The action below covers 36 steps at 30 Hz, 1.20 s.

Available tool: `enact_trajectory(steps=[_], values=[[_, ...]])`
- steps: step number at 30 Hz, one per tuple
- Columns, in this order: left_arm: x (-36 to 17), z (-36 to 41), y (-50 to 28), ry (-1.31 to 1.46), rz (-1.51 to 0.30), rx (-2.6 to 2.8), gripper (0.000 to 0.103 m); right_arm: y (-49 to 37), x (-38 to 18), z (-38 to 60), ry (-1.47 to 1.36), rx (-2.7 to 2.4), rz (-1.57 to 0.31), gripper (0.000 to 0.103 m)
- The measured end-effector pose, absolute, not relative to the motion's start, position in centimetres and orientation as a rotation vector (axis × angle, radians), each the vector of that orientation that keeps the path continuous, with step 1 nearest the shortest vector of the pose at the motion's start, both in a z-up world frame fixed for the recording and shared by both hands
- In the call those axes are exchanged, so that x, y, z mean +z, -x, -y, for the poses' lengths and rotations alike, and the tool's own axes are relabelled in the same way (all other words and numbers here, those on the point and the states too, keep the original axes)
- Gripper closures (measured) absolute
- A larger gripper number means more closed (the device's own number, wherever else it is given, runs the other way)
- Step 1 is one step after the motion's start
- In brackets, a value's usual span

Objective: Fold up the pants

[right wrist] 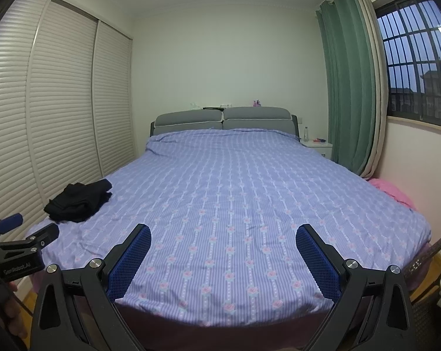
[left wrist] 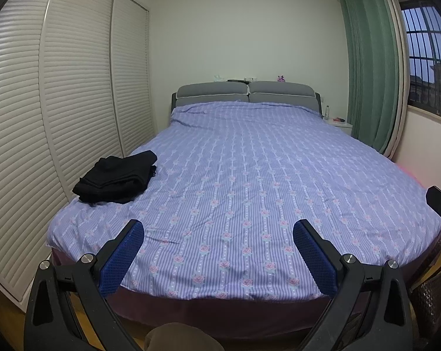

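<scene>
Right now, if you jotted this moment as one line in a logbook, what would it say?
left gripper: open, empty | right gripper: open, empty | black pants: bunched on bed's left edge, untouched | folding: not begun

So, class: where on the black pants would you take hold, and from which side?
Grip the pants at the near edge of the pile, where the layers lie stacked and exposed, probably coming in low from the foot of the bed. The left tongs, open, look closer.
</scene>
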<state>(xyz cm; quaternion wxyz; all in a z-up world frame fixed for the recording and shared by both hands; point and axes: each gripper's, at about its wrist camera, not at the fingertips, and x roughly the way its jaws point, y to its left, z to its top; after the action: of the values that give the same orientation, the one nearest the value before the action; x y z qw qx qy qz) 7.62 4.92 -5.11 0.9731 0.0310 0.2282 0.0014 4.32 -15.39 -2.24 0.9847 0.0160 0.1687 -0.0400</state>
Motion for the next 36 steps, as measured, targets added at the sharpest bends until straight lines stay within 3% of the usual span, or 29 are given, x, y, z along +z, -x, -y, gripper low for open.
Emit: enact_trajectory(steps=[36], values=[[-4.59,-4.08,-7.12,-0.111,-0.438,0.021,0.000,-4.42,-2.45,15.29,-0.035,-0.062,-0.342,0.002]])
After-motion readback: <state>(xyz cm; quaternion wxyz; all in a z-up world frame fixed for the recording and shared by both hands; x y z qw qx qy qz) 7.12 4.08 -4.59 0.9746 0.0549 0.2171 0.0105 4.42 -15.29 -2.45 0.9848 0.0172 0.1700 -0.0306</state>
